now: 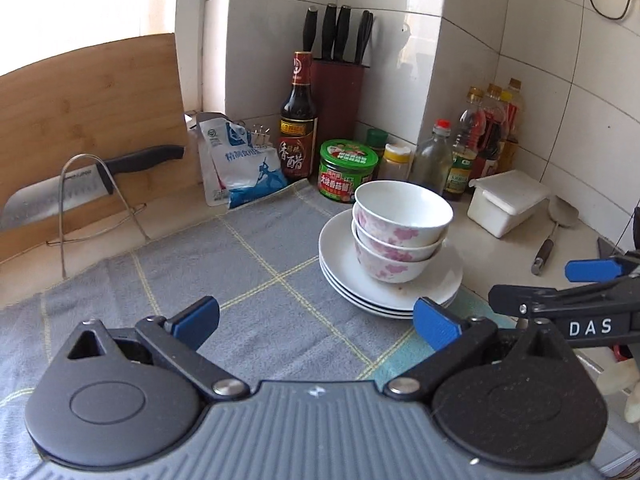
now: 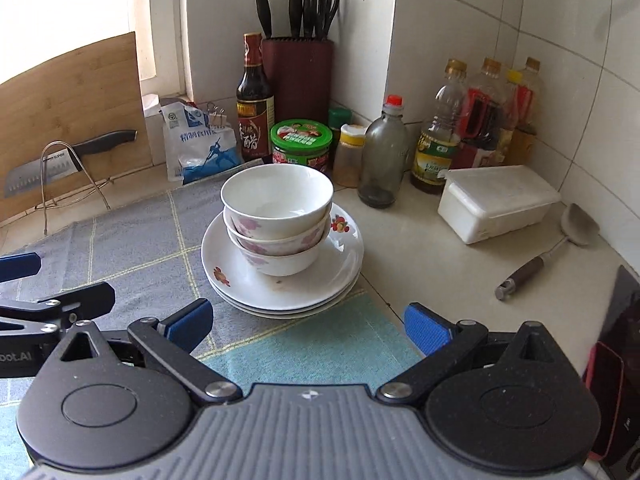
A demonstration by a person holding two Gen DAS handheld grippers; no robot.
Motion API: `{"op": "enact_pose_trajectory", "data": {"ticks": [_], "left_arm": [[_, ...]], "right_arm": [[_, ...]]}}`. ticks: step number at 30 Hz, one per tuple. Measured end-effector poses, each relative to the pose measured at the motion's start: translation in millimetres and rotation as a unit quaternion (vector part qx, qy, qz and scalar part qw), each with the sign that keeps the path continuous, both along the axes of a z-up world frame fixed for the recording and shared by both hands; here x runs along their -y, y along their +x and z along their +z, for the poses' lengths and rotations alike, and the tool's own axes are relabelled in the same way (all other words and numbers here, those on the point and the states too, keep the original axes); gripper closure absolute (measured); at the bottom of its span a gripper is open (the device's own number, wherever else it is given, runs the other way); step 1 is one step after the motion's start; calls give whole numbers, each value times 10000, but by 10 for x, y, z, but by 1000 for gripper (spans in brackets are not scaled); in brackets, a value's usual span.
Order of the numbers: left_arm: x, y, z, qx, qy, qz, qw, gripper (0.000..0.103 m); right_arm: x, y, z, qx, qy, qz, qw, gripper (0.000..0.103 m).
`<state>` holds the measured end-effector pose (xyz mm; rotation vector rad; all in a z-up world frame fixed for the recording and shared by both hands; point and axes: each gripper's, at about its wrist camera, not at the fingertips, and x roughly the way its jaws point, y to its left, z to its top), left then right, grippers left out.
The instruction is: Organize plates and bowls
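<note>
Three stacked bowls (image 2: 277, 222) nested on a pile of plates (image 2: 282, 280) at the cloth's (image 2: 132, 248) right edge, left gripper (image 1: 316, 326) jaws spread wide and empty, plates at one o'clock, right gripper (image 2: 308, 326) likewise spread, empty, plates at twelve o'clock

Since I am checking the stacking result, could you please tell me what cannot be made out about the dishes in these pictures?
- Plates: both views show rims only; the bowls cover their centres, so an exact count stays uncertain.
- Lower bowls: insides hidden by the top bowl, both views.
- Left tongs: in the right wrist view, cut off by the left edge.
- Right tongs: in the left wrist view, cut off by the right edge.
</note>
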<state>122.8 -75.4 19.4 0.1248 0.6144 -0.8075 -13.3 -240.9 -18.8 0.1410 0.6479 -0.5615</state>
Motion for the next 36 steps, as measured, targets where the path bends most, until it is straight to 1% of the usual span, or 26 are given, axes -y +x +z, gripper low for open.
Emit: {"op": "enact_pose_trajectory", "data": {"ticks": [3,7,14,36], "left_arm": [[-19,-61,26,118,120,96,9998,1],[-70,-96,49,138,131,157,9997,1],[-85,-116,100,213,137,222,9994,1],[-55,-126,169,258,110,162,9995,1]], "right_arm": [[-55,-44,45,88,3,-55,9999,0],[-75,-97,70,221,74,-115,9997,0],[-80,-127,95,323,148,-170,9992,0],[-101,-151,143,374,95,-181,9991,0]]}}
